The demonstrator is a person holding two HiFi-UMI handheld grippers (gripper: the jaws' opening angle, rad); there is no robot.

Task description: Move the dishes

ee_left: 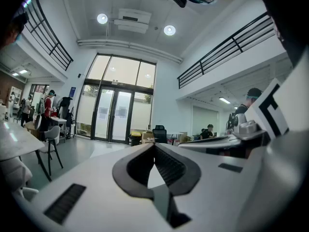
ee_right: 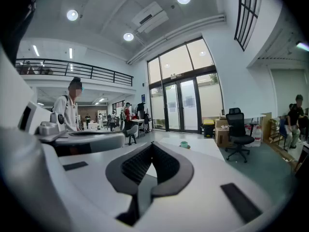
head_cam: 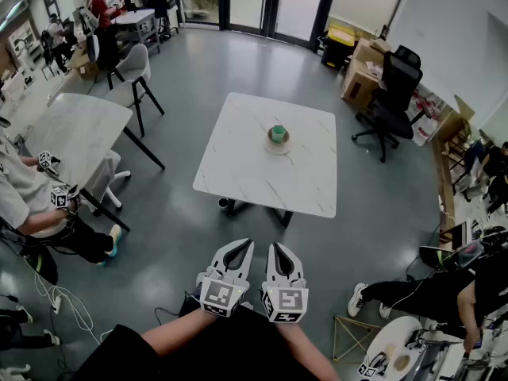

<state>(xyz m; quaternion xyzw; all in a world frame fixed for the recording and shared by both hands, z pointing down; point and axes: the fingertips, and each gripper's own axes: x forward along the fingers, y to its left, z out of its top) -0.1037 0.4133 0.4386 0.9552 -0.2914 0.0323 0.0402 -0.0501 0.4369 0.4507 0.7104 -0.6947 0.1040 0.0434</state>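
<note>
Sitting on the white stone table (head_cam: 230, 173), the small green cup (head_cam: 278, 134) and round white plate (head_cam: 277, 147) lie far ahead, a bit nearer the right gripper (head_cam: 275, 249) than the left gripper (head_cam: 243, 246). Both pairs of fingers (head_cam: 230, 257) are together and empty.

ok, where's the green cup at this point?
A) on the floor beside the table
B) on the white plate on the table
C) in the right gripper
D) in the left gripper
B: the green cup sits on the white plate on the table, while the left gripper and right gripper are shut, empty and short of the table.
</note>
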